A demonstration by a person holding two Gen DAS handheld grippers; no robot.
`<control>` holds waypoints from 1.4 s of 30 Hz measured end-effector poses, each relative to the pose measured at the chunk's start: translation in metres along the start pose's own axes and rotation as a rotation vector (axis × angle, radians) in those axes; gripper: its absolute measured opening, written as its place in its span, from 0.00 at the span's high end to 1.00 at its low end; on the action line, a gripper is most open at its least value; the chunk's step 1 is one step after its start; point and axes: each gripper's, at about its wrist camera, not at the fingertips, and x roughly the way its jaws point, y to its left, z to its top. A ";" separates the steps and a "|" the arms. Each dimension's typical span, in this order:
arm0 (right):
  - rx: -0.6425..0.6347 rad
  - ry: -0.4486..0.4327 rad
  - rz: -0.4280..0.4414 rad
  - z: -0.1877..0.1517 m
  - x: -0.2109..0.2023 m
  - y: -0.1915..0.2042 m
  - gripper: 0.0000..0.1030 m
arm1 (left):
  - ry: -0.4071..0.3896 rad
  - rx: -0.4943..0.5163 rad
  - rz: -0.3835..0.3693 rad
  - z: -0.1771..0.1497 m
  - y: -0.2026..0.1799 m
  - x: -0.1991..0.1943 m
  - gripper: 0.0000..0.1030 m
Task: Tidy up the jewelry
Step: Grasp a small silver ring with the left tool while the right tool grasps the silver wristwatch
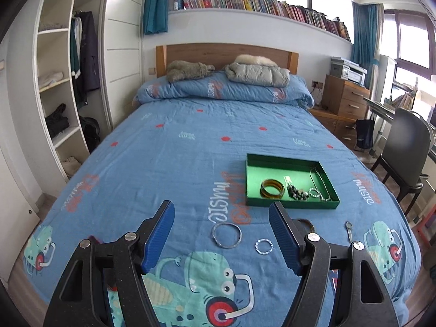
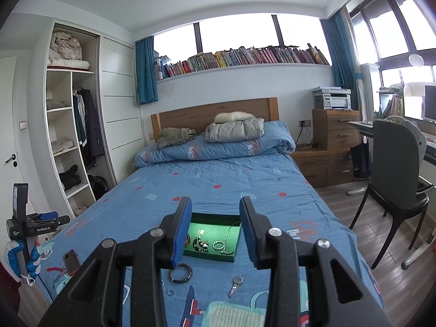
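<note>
A: Start with the left tool (image 1: 221,234). How do its blue pads stand?

B: Spread wide, nothing between them. It hangs over the near end of the bed (image 1: 163,158), above the blue quilt with the cartoon print.

A: And what lies closest to it?

B: Between the two pads, on the quilt, a large silver bangle (image 1: 226,235). Just to its right is a small twisted silver ring (image 1: 264,246). A dark bangle (image 1: 309,224) peeks out behind the right pad, mostly hidden. Further right, apart from these, lies a wristwatch (image 1: 348,230).

A: The right tool (image 2: 215,231)?

B: Also spread, holding nothing. It hovers above the bed, with the green tray (image 2: 209,256) showing in the gap between its pads.

A: What sits nearer than the tray in that view?

B: The dark bangle (image 2: 180,273), flat on the quilt just before the tray's front wall. Then the small ring (image 2: 170,292) to its lower left, and the wristwatch (image 2: 236,286) to the right.

A: And inside the tray?

B: From the left wrist view, the green tray (image 1: 272,163) holds amber bangles (image 1: 272,188) at the left, a dark beaded bracelet (image 1: 298,193) beside them, a silver ring-shaped piece (image 1: 314,192) next, and a thin chain (image 1: 317,179) along the right wall.

A: Anything else on the bed?

B: A phone (image 2: 71,259) near the left edge.
</note>
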 end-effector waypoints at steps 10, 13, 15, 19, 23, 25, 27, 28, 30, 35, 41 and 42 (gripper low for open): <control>0.047 0.280 0.030 -0.122 0.100 -0.026 0.66 | 0.220 0.059 -0.203 -0.092 -0.084 0.112 0.51; 0.052 0.362 0.032 -0.154 0.128 -0.034 0.66 | 0.269 0.102 -0.209 -0.107 -0.107 0.145 0.54; 0.055 0.404 0.033 -0.173 0.144 -0.038 0.66 | 0.297 0.113 -0.216 -0.112 -0.117 0.163 0.58; 0.079 0.463 0.042 -0.198 0.170 -0.048 0.67 | 0.328 0.116 -0.205 -0.114 -0.125 0.191 0.59; 0.088 0.501 0.045 -0.211 0.193 -0.056 0.66 | 0.361 0.126 -0.188 -0.117 -0.129 0.212 0.66; 0.088 0.514 0.044 -0.214 0.204 -0.059 0.66 | 0.374 0.135 -0.182 -0.121 -0.132 0.220 0.70; 0.091 0.526 0.043 -0.216 0.216 -0.061 0.66 | 0.366 0.146 -0.174 -0.122 -0.135 0.222 0.72; 0.086 0.533 0.040 -0.217 0.222 -0.061 0.66 | 0.364 0.147 -0.173 -0.122 -0.135 0.222 0.72; 0.080 0.537 0.029 -0.218 0.233 -0.062 0.66 | 0.363 0.145 -0.174 -0.120 -0.135 0.224 0.81; 0.066 0.533 -0.012 -0.218 0.257 -0.065 0.66 | 0.350 0.160 -0.174 -0.120 -0.136 0.224 0.82; 0.018 0.526 -0.051 -0.216 0.271 -0.059 0.74 | 0.345 0.142 -0.196 -0.117 -0.134 0.222 0.82; 0.025 0.525 -0.047 -0.216 0.270 -0.061 0.79 | 0.343 0.142 -0.197 -0.117 -0.134 0.221 0.82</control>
